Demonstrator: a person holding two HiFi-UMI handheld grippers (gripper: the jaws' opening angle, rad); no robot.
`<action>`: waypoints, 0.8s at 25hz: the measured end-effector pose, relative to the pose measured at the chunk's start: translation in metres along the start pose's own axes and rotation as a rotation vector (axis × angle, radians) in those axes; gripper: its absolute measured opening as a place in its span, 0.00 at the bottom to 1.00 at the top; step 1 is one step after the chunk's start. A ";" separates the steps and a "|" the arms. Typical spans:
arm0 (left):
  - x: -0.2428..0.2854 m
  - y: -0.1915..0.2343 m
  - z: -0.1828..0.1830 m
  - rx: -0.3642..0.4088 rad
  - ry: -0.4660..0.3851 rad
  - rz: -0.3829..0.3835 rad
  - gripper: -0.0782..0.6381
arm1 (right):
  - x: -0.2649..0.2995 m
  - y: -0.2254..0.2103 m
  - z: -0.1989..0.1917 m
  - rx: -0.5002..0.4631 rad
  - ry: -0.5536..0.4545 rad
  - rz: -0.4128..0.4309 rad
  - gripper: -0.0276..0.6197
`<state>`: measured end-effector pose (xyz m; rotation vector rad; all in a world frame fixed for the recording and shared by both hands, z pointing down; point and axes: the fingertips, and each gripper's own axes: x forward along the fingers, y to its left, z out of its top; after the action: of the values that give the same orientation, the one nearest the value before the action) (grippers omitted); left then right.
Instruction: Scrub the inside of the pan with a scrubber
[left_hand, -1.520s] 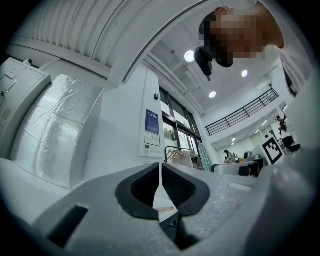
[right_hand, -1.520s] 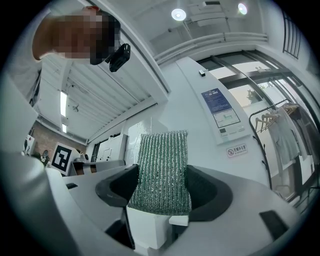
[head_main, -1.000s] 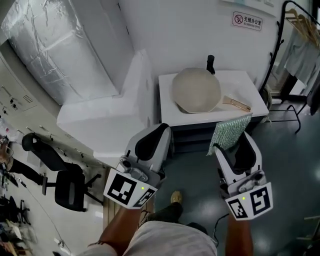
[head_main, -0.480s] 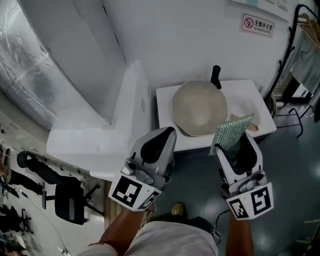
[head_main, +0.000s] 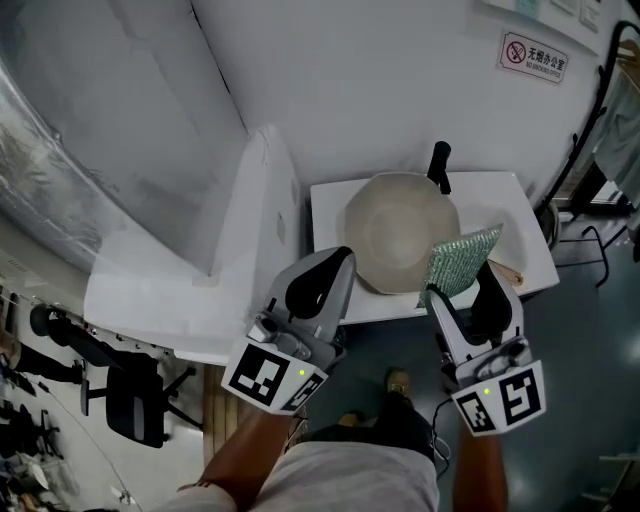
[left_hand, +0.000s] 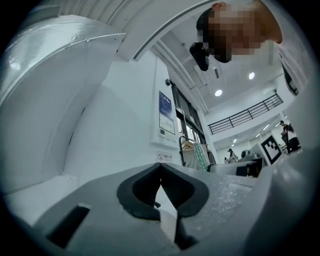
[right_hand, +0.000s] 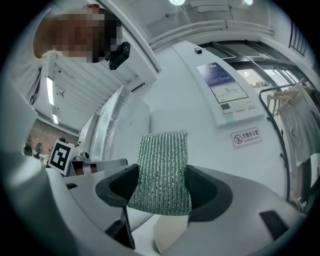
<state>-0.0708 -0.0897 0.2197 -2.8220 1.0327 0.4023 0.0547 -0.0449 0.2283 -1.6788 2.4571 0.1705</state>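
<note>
White table against the wall now sits close under both grippers, where a second ago it lay well ahead of them; the person has walked up to it, so the approach looks nearly done and scrubbing has not begun. On it rests the pan, pale inside facing up, black handle pointing toward the wall. The right gripper is clamped on the lower part of the green scrubber, which stands up from the jaws; from the head view its top overlaps the pan's right rim, though it appears held above and short of the bowl, not touching. The left gripper hangs at the table's near edge, just short of the pan's near-left rim, jaws closed together on nothing.
</note>
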 end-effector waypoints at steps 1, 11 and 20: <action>0.004 0.004 -0.003 0.001 0.003 0.011 0.13 | 0.004 -0.004 -0.002 0.001 0.002 0.010 0.51; 0.063 0.041 -0.047 0.032 0.069 0.161 0.13 | 0.054 -0.060 -0.031 0.003 0.049 0.110 0.51; 0.095 0.065 -0.083 0.085 0.153 0.298 0.13 | 0.091 -0.103 -0.071 0.040 0.145 0.165 0.51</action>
<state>-0.0258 -0.2139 0.2719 -2.6619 1.4719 0.1637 0.1132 -0.1789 0.2797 -1.5218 2.6864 0.0200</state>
